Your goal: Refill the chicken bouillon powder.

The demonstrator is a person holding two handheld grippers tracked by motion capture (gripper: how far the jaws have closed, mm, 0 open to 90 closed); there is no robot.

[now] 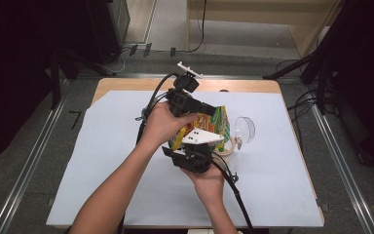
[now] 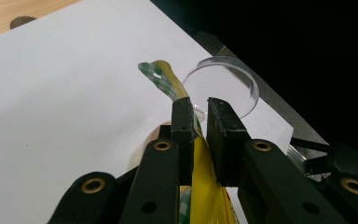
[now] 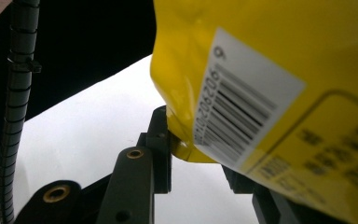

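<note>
Both claws pinch the yellow snack bag [image 1: 209, 124], held above the worktop [image 1: 102, 170] centre: left claw [image 2: 200, 122] on the top seal, right claw [image 3: 186, 149] on a lower corner. Step: tearing open, probably. Next: pull apart steadily, over the clear cup [image 1: 245, 129] by the far right edge.

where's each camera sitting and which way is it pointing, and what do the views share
High view: above the person's side, looking forward and down at the white sheet; both forearms, left gripper and right gripper hold a yellow bag.
Left gripper view: rides the left gripper, looking along its jaws, which pinch the bag's edge; clear lid beyond.
Right gripper view: rides the right gripper, looking up along its jaws at the bag's barcode side.
Shared: all three show the bag; the high and left gripper views share the lid.
</note>
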